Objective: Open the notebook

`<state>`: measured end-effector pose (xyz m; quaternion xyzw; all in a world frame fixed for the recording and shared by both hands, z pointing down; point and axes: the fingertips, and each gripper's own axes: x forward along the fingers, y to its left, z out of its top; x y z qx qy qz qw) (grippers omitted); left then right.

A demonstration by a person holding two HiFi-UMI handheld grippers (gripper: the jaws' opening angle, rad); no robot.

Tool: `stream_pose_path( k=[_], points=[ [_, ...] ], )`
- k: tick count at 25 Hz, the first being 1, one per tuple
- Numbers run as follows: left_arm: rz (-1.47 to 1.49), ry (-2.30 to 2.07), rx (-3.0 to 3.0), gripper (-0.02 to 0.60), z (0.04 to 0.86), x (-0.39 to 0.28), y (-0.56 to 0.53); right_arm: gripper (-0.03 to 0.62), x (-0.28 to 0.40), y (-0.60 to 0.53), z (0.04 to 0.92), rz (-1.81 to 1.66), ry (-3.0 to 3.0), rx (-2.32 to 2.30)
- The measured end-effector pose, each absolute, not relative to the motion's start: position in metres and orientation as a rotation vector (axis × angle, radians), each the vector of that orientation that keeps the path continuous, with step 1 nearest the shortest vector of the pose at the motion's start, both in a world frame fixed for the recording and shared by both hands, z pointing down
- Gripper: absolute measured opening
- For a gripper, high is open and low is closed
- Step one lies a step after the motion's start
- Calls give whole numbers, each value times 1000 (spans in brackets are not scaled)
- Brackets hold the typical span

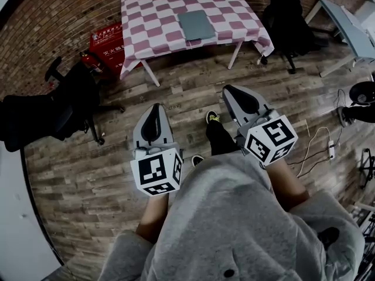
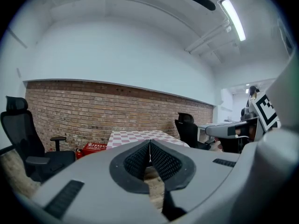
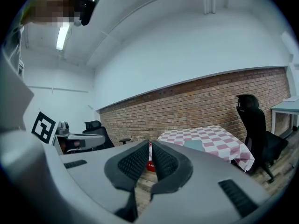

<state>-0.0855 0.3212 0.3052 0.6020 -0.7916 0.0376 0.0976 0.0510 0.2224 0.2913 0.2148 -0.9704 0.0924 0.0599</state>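
To my judgement, the opening is not yet beginning: the step in hand is only the approach, because the person is standing well apart from the table. The next move is calling for walking up to it, then parting the jaws of one tool and catching the free edge of the cover, perhaps while the other tool is pressing the book down. From here I cannot tell which edge is the spine.

Nearest, the person in a grey sweater [image 1: 234, 215] is holding both tools out in front of the body, almost level. The left gripper [image 2: 150, 146] is showing its two jaws pressed together at the tips, with nothing between the black ribbed pads. The right gripper [image 3: 150, 144] is in the same state: jaws together, gripping nothing and touching nothing. Between the two tools a shoe [image 1: 212, 117] is showing on the wooden floor [image 1: 88, 174].

Further out, a black office chair [image 1: 53, 113] is standing at the left. Beyond it a red box [image 1: 108, 43] is sitting on the floor just beside the table [image 1: 158, 16], which is wearing a pink and white checked cloth. The notebook [image 1: 196, 25] is lying flat and closed on this cloth, near the middle, with its grey-green cover up and nothing touching it. A second dark chair [image 1: 287, 16] is standing at the right of the table, and a brick wall [image 1: 58, 10] is closing the room behind.
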Motion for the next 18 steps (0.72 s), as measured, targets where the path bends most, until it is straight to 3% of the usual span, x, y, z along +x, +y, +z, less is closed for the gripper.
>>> stream_pose_path(
  k=[18],
  points=[
    [142, -2332, 1751, 12, 315, -117, 280, 37, 29, 156, 294, 301, -2938, 690]
  ],
)
